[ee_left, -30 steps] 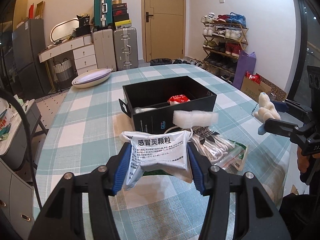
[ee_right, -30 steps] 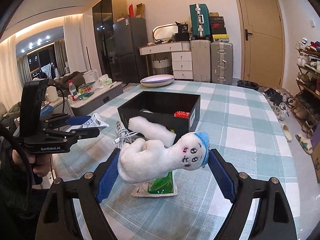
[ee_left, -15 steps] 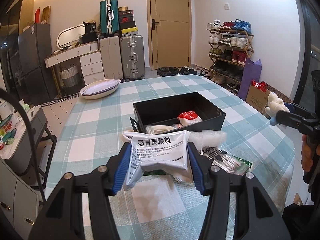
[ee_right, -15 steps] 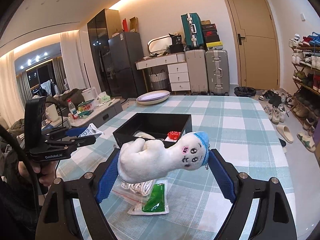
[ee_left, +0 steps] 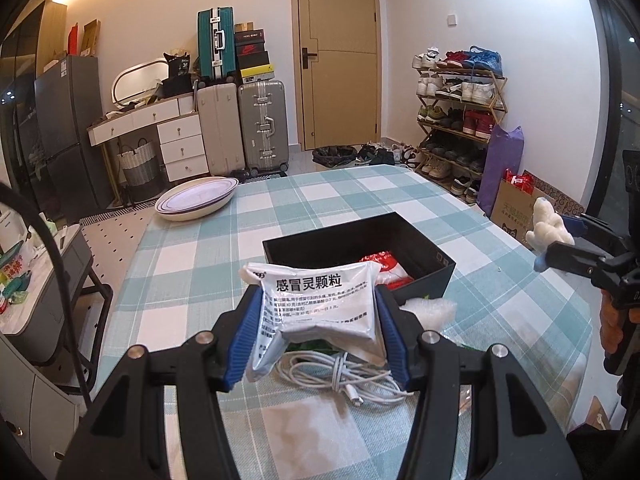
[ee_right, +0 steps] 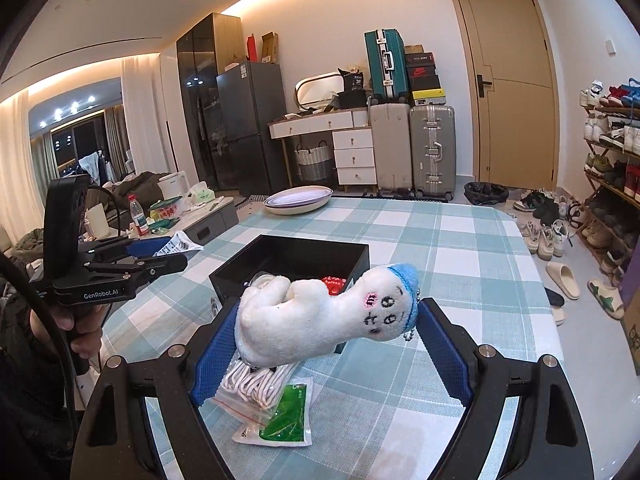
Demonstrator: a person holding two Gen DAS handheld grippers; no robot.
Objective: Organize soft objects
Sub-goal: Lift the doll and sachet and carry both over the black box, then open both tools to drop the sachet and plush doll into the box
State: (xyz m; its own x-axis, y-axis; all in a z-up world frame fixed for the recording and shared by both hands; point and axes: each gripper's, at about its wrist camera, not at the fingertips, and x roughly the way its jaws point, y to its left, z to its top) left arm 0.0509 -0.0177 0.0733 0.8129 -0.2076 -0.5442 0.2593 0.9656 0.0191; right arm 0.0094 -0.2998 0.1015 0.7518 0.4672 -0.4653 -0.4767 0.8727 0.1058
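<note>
Both my grippers are loaded above the checked table (ee_left: 192,264): left gripper (ee_left: 316,332) clamps a white medicine sachet (ee_left: 320,304), right gripper (ee_right: 324,340) clamps a plush toy (ee_right: 320,320), near the black box (ee_right: 296,256).

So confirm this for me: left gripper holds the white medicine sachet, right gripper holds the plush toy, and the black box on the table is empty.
Not empty. The left wrist view shows a red-and-white packet inside the black box. The rest stands: the left gripper holds the white medicine sachet, the right gripper the plush toy.
</note>
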